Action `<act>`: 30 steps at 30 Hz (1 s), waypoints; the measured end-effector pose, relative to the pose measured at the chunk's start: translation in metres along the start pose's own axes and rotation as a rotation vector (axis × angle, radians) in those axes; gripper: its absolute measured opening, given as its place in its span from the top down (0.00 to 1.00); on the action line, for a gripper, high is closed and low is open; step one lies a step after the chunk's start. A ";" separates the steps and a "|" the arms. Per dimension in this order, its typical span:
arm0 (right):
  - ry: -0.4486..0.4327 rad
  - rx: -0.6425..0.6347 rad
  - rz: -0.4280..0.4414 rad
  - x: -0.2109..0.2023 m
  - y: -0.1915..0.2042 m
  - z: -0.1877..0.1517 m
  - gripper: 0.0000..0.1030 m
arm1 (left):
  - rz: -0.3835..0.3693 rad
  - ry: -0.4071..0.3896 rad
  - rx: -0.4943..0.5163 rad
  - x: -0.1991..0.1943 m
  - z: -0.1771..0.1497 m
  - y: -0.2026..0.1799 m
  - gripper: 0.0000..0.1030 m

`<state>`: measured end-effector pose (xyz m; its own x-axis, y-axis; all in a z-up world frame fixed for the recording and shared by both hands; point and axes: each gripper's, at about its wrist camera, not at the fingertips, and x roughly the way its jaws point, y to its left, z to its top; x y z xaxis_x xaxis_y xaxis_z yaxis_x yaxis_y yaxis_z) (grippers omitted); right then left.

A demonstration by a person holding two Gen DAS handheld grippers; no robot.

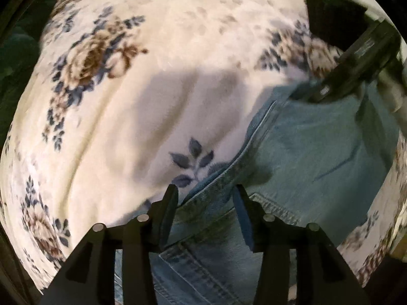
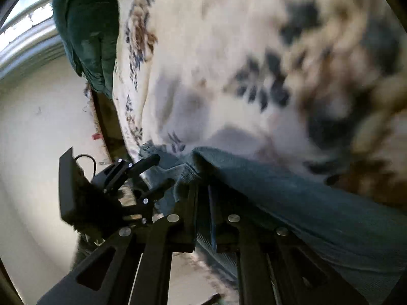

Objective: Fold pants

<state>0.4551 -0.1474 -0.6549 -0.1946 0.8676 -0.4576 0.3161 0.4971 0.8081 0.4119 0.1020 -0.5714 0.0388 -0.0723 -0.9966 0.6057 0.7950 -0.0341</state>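
Light blue jeans (image 1: 313, 147) lie on a white floral blanket (image 1: 157, 58). My left gripper (image 1: 206, 190) is open, its fingers either side of the denim edge near the waistband and pocket seam. The right gripper shows in the left wrist view (image 1: 330, 86) at the upper right, at the far edge of the jeans. In the right wrist view my right gripper (image 2: 203, 190) is shut on a fold of the jeans (image 2: 292, 198), which drapes off to the right. The left gripper (image 2: 155, 172) shows there at the left, open.
The floral blanket (image 2: 229, 50) covers the bed. A dark green cloth (image 2: 86, 30) hangs at the bed's edge, with a pale wall or floor (image 2: 38, 139) and a window (image 2: 25, 12) beyond.
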 end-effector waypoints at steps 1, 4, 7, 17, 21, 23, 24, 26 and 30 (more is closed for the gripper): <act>-0.003 0.027 0.008 0.005 -0.005 0.003 0.91 | -0.004 -0.017 -0.017 -0.004 0.000 0.001 0.57; -0.021 0.108 0.033 0.012 -0.019 0.011 0.91 | 0.022 -0.058 -0.081 -0.016 -0.003 0.005 0.56; -0.024 0.161 0.080 0.016 -0.029 0.011 0.91 | 0.079 -0.084 -0.134 -0.029 -0.022 0.004 0.56; -0.109 0.211 0.284 0.015 -0.038 -0.002 0.37 | 0.024 -0.129 -0.332 -0.009 -0.053 0.005 0.56; -0.081 0.158 0.118 0.039 -0.013 0.013 0.67 | 0.034 -0.123 -0.348 -0.006 -0.057 0.002 0.56; -0.085 0.123 -0.075 0.046 0.004 0.020 0.83 | 0.050 -0.122 -0.363 -0.004 -0.056 0.005 0.56; -0.096 0.126 -0.085 0.044 0.007 0.020 0.87 | 0.044 -0.117 -0.368 -0.002 -0.057 0.006 0.56; -0.120 0.153 -0.087 0.030 0.017 0.020 0.88 | 0.037 -0.094 -0.376 0.006 -0.058 0.010 0.56; -0.210 0.210 -0.017 -0.004 0.021 0.031 0.99 | 0.030 -0.069 -0.355 0.016 -0.063 0.010 0.55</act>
<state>0.4912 -0.1397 -0.6473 -0.0122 0.8319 -0.5548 0.5041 0.4843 0.7151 0.3689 0.1468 -0.5927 0.1135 -0.0765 -0.9906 0.2903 0.9561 -0.0405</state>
